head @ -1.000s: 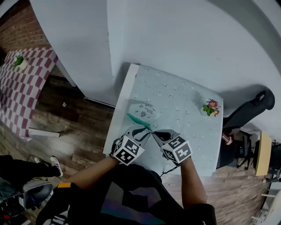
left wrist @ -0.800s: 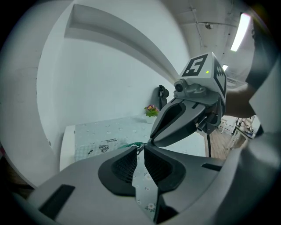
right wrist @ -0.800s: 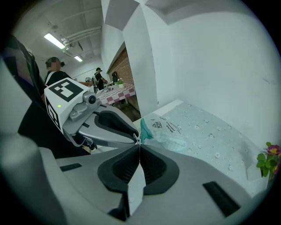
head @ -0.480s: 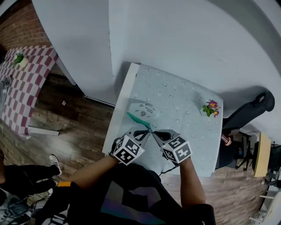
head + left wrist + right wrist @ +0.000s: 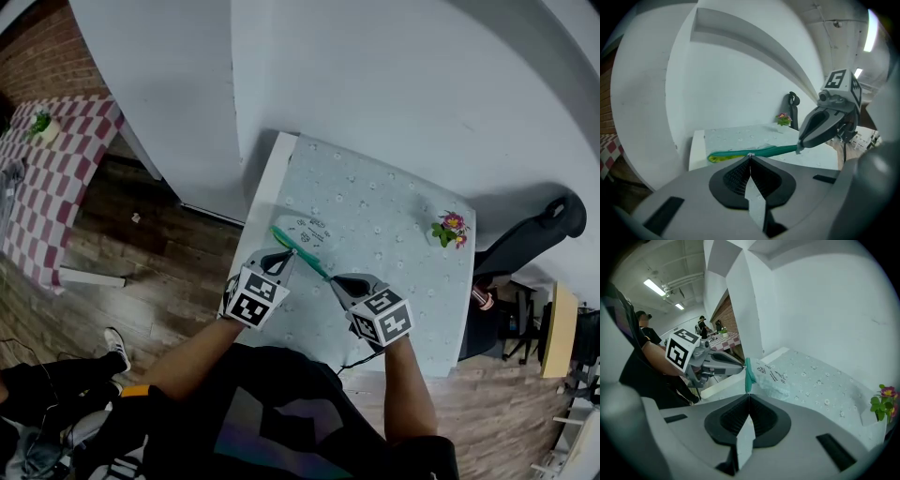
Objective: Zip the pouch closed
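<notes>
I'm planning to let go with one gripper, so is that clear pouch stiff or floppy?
Probably floppy: the pouch sags crumpled below its taut green zipper edge. Likely light: the left gripper and right gripper hold it by that edge alone.

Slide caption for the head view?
Left gripper and right gripper, shut on the green zipper edge of the pouch, over the table.

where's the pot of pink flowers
Head view: the small pot of pink flowers stands at the dotted table's far right edge, well right of the clear green-zipped pouch.
</notes>
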Tool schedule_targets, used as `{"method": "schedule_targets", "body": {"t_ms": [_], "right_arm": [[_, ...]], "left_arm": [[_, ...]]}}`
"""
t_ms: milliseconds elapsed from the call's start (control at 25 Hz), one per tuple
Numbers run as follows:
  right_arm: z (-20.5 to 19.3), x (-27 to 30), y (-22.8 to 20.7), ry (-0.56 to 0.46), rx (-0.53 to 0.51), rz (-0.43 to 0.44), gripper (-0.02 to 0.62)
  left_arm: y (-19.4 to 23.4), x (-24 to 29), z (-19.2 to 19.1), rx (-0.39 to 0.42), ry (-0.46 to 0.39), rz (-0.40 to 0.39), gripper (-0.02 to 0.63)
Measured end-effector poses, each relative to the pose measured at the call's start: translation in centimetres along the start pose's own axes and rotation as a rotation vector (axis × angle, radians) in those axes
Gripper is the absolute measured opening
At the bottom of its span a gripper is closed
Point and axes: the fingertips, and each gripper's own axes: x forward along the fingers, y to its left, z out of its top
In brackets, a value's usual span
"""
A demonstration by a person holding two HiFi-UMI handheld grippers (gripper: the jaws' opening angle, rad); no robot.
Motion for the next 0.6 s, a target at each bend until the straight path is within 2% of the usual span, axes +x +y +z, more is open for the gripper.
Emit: {"method": "schedule_targets", "body": {"t_ms": [280, 600], "right_arm": [[-0.6, -0.1, -0.3, 0.003, 0.021, -0.024, 0.020], [-1.4, 0.8, -0.1, 0.006, 0.040, -0.073, 0.021]], "left_arm": [[5.7, 0.3, -2.7, -0.038, 0.077, 0.103, 0.012], [5.7, 0.2, -4.0, -0.053, 0.112, 0.124, 0.012]]}}
